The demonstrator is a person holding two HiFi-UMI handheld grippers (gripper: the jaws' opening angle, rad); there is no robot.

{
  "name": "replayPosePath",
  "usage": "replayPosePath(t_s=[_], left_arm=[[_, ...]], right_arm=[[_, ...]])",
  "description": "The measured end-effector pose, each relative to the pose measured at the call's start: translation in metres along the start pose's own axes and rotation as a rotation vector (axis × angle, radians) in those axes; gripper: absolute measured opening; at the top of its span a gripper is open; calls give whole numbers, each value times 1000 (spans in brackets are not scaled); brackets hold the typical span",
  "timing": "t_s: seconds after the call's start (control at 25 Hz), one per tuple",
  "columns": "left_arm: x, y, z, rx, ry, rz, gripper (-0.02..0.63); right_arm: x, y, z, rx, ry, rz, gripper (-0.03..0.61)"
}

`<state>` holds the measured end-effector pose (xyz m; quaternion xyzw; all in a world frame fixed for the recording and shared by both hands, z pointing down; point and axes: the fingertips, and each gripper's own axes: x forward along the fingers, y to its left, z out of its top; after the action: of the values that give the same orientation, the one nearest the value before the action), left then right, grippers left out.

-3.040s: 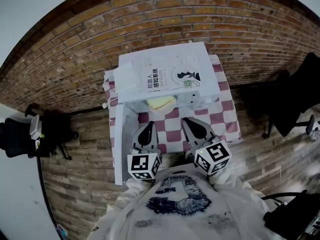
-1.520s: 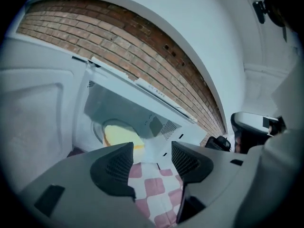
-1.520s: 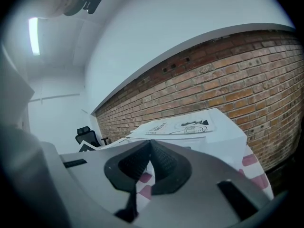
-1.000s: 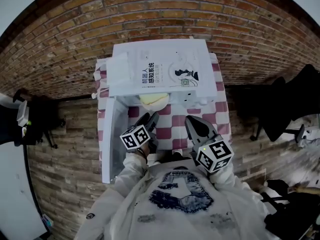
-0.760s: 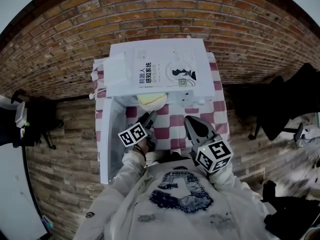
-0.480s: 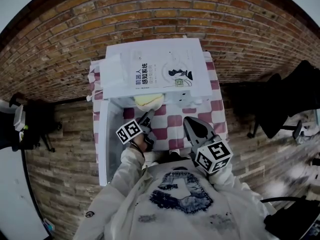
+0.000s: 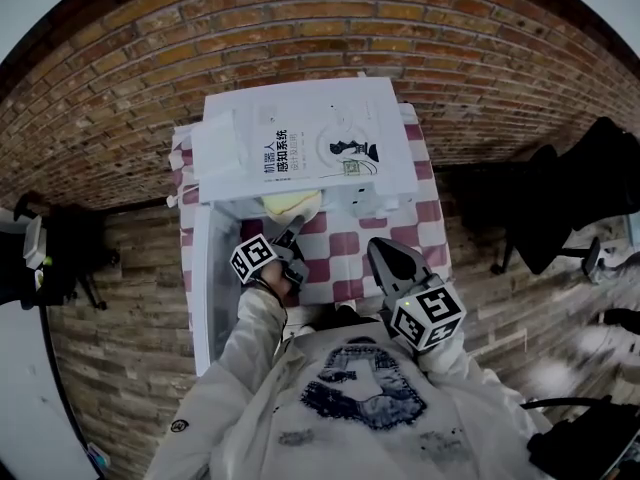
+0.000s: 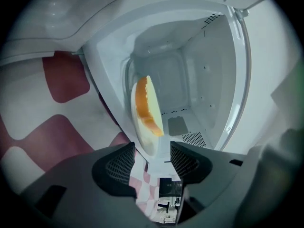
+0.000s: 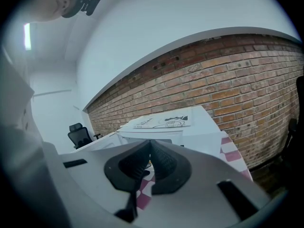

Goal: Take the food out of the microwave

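Note:
The white microwave (image 7: 300,143) stands on a red-and-white checked table (image 7: 345,245) with its door (image 7: 203,288) swung open to the left. A white plate with yellow-orange food (image 7: 288,204) sits at the mouth of the cavity. My left gripper (image 7: 297,230) is open right in front of the plate. In the left gripper view the plate (image 8: 145,115) appears on edge, its near rim reaching the gap of the left gripper (image 8: 152,158). My right gripper (image 7: 378,248) hangs over the table to the right, shut and empty. The right gripper (image 9: 149,159) faces the microwave (image 9: 166,125).
A brick wall (image 7: 330,28) runs behind the table. Black office chairs stand on the wooden floor at the left (image 7: 50,258) and right (image 7: 585,188). The open door blocks the table's left side. Bare checked cloth lies between the grippers.
My left gripper has moved forward from the table's front edge up to the plate at the microwave's mouth, staying open. The right gripper has barely moved.

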<state>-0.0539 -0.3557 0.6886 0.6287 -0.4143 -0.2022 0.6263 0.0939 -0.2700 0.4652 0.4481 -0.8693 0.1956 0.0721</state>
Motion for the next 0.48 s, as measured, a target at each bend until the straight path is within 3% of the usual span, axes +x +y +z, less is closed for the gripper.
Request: replayPosePath(t_s=[0.48], left_arm=[[18,4,-1,-124,32,-55,243]], right_arm=[[-3,-5,-3,2,13,-17,14]])
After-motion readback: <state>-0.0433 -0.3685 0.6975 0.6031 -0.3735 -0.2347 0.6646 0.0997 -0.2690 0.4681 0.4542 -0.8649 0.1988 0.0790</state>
